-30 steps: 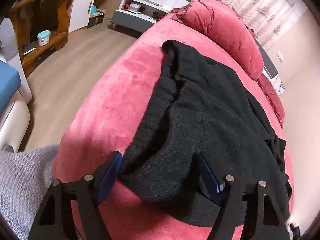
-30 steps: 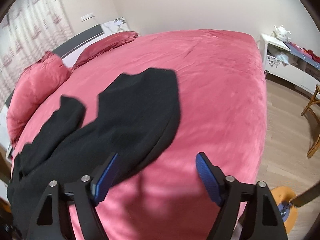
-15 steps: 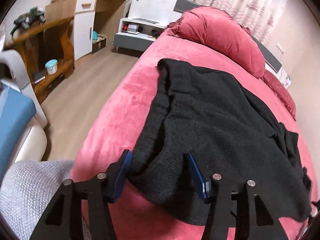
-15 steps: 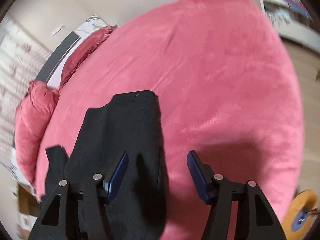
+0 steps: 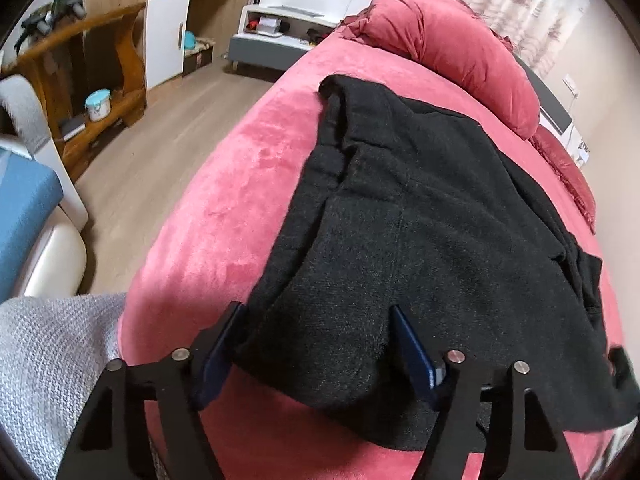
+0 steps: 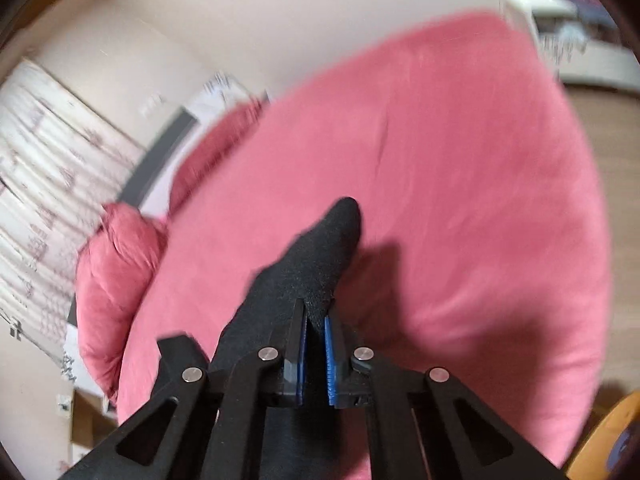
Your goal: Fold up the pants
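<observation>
Black knit pants lie spread but rumpled on the pink plush bed, running from near the foot edge up toward the big pink pillow at the head edge. No clean fold visible yet; fabric is bunched along the side nearest the bed's long edge and creased across the middle, so I judge the task early, w/ the first fold only starting.

Left gripper: jaws spread, and they have just been opening a bit after a partial close. A wad of the pants' near end sits between the blue pads, but the pads don't look pressed into it, so no grip there yet.

Right gripper: jaws have just been closing and are now pressed together, pinching a black pants end. That end stands lifted off the bed, poking up past the fingertips w/ its shadow on the pink cover beside it. View is motion-blurred, so prob. a leg cuff, but I can't be sure which end it is.

Left to do, as I judge it: get a hold w/ the left, carry the lifted end over to lay the pants in half, smooth, then fold again.
</observation>
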`<state>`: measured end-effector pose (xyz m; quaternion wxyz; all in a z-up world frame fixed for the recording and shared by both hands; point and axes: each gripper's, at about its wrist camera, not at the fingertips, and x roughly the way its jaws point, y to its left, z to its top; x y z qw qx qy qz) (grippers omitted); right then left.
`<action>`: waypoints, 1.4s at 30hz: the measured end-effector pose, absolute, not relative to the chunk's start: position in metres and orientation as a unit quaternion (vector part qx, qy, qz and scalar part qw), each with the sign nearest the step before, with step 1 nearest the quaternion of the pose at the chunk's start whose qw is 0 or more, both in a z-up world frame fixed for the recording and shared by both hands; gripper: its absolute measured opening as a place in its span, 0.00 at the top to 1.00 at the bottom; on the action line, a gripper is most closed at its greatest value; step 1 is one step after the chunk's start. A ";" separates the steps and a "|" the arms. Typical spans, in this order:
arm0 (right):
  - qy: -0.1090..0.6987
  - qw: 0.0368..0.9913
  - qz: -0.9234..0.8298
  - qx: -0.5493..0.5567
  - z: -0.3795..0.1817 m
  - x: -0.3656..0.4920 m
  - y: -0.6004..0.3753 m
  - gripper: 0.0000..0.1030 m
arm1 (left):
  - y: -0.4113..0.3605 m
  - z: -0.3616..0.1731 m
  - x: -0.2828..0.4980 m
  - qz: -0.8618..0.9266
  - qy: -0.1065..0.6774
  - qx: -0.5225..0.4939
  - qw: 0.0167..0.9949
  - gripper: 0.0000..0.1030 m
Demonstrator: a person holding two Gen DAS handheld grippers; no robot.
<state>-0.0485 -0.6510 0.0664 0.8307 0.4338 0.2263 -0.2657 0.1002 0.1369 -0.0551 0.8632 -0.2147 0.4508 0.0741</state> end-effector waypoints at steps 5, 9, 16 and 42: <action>0.273 0.825 -0.337 0.363 0.077 -0.085 -0.640 0.92 | 0.141 -0.050 0.097 0.059 0.450 -0.236 0.859 0.36; 0.375 0.729 -0.341 0.460 0.002 -0.114 -0.652 0.83 | 0.144 -0.043 0.092 0.041 0.443 -0.249 0.860 0.40; 0.266 0.725 -0.340 0.537 -0.003 -0.187 -0.661 0.67 | 0.147 -0.040 0.089 0.017 0.429 -0.277 0.860 0.41; 0.327 0.810 -0.244 0.422 0.030 -0.053 -0.692 0.66 | 0.141 -0.038 0.096 0.029 0.445 -0.223 0.867 0.51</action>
